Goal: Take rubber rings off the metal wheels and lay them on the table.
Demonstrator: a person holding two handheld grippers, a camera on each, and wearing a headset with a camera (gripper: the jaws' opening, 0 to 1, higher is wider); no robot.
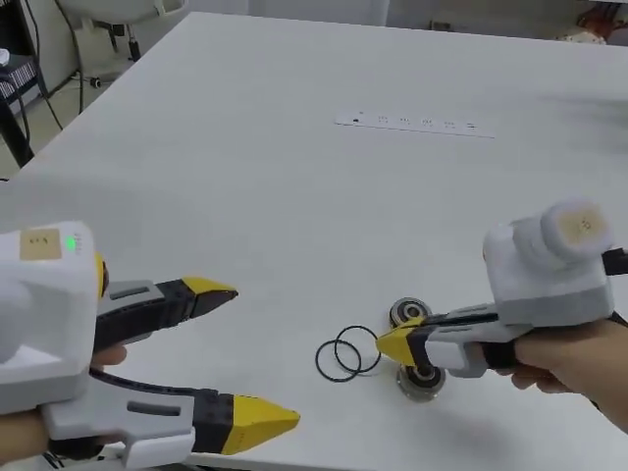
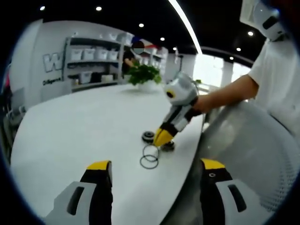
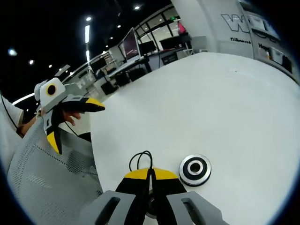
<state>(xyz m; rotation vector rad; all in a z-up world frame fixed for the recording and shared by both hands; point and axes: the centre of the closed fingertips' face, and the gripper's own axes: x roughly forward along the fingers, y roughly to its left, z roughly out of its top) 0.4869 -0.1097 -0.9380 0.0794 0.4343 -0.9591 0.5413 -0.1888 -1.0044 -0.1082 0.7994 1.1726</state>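
We hold the left claw (image 1: 235,355) low over the white table (image 1: 245,177), well to the left of the two black rings (image 1: 347,353). Its jaws are spread wide and hold nothing. The rings lie flat on the table, one partly over the other. Just right of the rings, a little farther back, a metal wheel (image 1: 408,312) lies flat. A second wheel (image 1: 422,383) sits right of the rings too, nearer to us and partly under the right claw (image 1: 397,345). That claw's jaws are pressed tight together, and their yellow tips touch the rings' right side. We cannot tell if a ring is pinched between them. A hand (image 1: 569,358) grips this claw, far right of the rings.
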